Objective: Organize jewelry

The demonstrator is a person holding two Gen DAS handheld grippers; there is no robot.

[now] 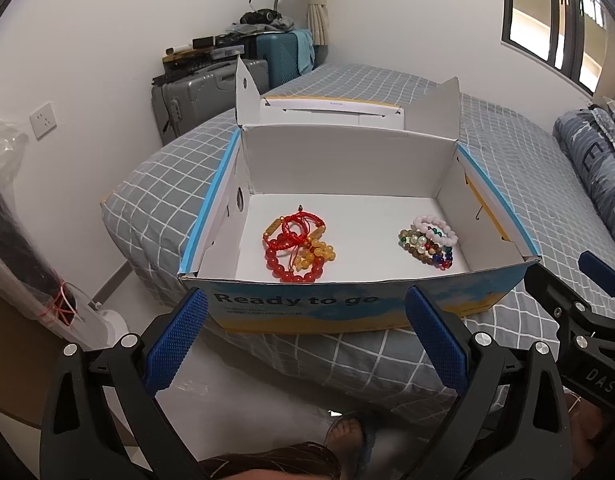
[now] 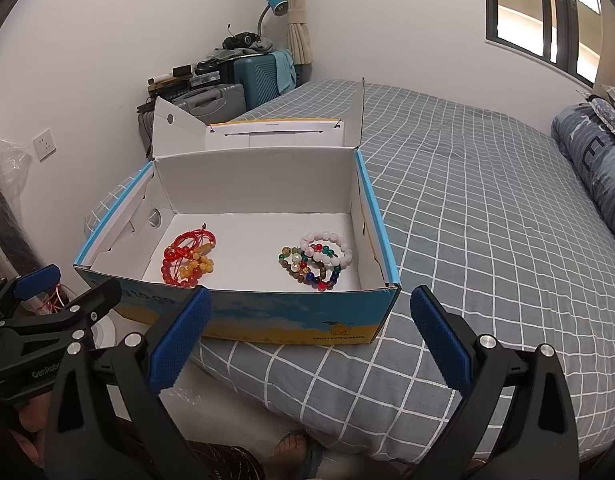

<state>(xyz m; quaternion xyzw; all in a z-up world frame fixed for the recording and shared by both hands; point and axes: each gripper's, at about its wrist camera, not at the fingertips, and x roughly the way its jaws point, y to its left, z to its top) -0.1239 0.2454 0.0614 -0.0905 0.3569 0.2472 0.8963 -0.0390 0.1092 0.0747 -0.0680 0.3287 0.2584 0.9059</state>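
An open blue and yellow cardboard box (image 1: 347, 304) (image 2: 291, 320) sits at the bed's near corner. On its white floor lie two heaps: red and amber bracelets (image 1: 297, 250) (image 2: 189, 258) at the left, and pink, white and multicoloured bead bracelets (image 1: 429, 242) (image 2: 317, 260) at the right. My left gripper (image 1: 307, 308) hangs open in front of the box's near wall, with nothing between its fingers. My right gripper (image 2: 311, 308) is open and empty too, level with the box's front right corner. Each gripper shows at the edge of the other's view.
The grey checked bed (image 2: 487, 220) stretches to the right, with a rolled quilt (image 2: 595, 160) by the wall. Suitcases (image 1: 211, 92) and clutter stand behind the box. A plastic-wrapped bundle (image 1: 23, 240) leans at the left. The person's sandalled foot (image 1: 347, 436) is on the floor below.
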